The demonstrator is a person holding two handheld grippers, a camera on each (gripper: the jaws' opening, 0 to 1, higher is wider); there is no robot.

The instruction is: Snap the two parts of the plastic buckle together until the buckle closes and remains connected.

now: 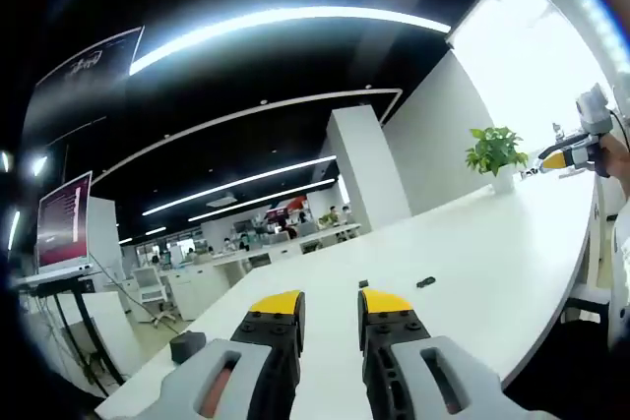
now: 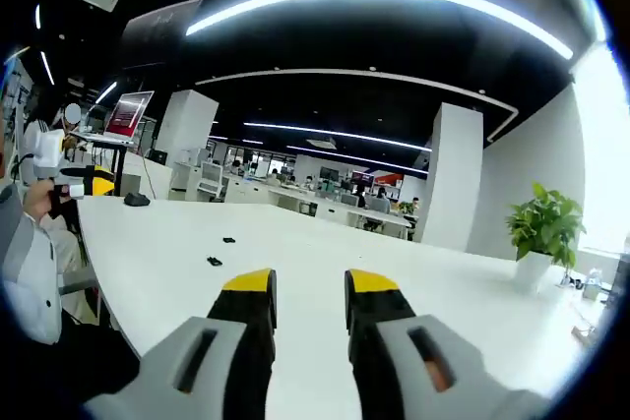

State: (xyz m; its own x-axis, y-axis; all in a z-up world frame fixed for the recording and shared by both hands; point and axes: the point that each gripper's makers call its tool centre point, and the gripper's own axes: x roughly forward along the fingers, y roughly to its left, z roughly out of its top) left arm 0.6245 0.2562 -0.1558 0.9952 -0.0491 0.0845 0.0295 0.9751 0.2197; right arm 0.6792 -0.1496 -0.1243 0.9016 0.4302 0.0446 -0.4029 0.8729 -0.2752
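The left gripper (image 1: pixel 330 310) hovered above the long white tabletop (image 1: pixel 472 272), its yellow-tipped jaws parted with a clear gap and nothing between them. Ahead of it two small dark pieces lay on the tabletop, apart from each other: one buckle part (image 1: pixel 363 284) just beyond the jaw tips, the other buckle part (image 1: pixel 425 282) further right. They were too small to tell which half was which. At the far right edge of the left gripper view the right gripper (image 1: pixel 553 157) was held up in a hand, near a potted plant (image 1: pixel 495 152) standing at the tabletop's far end.

In the right gripper view the right gripper (image 2: pixel 308 300) also hung over the tabletop (image 2: pixel 463 302), its jaws released and empty. The two buckle parts (image 2: pixel 215 262) (image 2: pixel 228 240) lay to the left of the jaws, near each other but not touching. The left gripper (image 2: pixel 87 186) showed at the left edge, held by a person in a grey sleeve (image 2: pixel 30 272). A small dark object (image 2: pixel 137 200) sat on the tabletop beyond it.
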